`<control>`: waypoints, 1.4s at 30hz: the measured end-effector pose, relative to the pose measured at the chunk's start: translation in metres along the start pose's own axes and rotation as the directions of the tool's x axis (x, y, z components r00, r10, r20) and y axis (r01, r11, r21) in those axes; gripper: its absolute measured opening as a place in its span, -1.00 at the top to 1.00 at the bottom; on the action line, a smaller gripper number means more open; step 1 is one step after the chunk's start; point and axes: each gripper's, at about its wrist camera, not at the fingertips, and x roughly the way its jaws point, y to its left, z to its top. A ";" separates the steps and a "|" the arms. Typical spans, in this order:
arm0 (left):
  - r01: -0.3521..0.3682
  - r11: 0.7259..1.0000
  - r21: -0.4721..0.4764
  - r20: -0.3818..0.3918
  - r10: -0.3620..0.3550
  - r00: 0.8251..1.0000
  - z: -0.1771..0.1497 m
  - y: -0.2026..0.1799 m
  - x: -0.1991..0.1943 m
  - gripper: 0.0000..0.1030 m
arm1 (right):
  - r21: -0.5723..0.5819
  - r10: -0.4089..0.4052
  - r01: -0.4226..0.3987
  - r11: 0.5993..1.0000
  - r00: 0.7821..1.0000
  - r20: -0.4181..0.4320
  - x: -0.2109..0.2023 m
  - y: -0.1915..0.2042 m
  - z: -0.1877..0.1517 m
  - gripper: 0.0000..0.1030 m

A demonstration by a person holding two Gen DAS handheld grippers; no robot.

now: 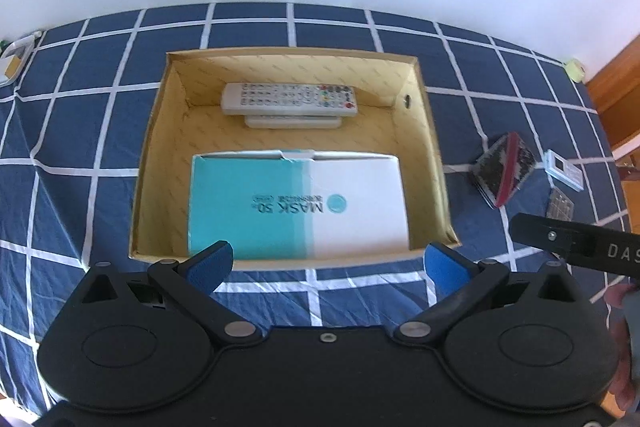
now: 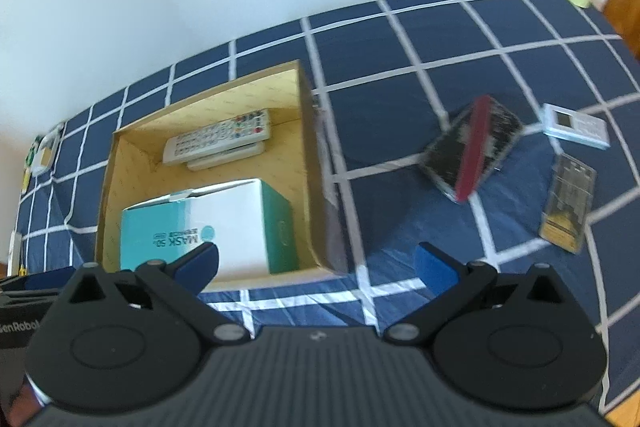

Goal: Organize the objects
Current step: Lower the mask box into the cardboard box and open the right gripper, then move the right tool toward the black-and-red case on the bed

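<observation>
Both the left gripper (image 1: 329, 263) and right gripper (image 2: 316, 265) hang released with nothing between their blue pads, low in their frames over the near edge of the box (image 1: 436, 155), where the mask carton (image 1: 296, 205) lies in front of two stacked remotes (image 1: 290, 99). That placement looks done (my reading), so the next move calls for the right gripper to reach the notebook (image 2: 472, 149) at centre right. Only the right view shows the clear case (image 2: 568, 201) whole and the carton's teal side.
</observation>
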 end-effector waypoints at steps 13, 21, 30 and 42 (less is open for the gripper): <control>0.003 0.998 0.060 0.010 -0.003 1.000 -0.009 -0.051 -0.003 -1.00 | 0.042 -0.049 0.047 0.998 0.998 0.048 -0.034 -0.064 -0.017 -1.00; -0.025 0.999 0.030 -0.008 0.025 1.000 -0.010 -0.098 0.015 -1.00 | 0.007 -0.025 0.025 1.000 0.999 0.020 -0.031 -0.115 -0.004 -1.00; -0.069 0.996 -0.056 -0.024 0.068 0.997 -0.006 -0.155 0.039 -1.00 | -0.128 -0.049 0.045 0.991 0.998 -0.030 -0.021 -0.170 0.030 -1.00; -0.143 0.974 -0.177 -0.041 0.138 0.990 -0.006 -0.209 0.072 -1.00 | -0.285 -0.036 0.014 0.958 0.997 -0.074 0.003 -0.225 0.067 -1.00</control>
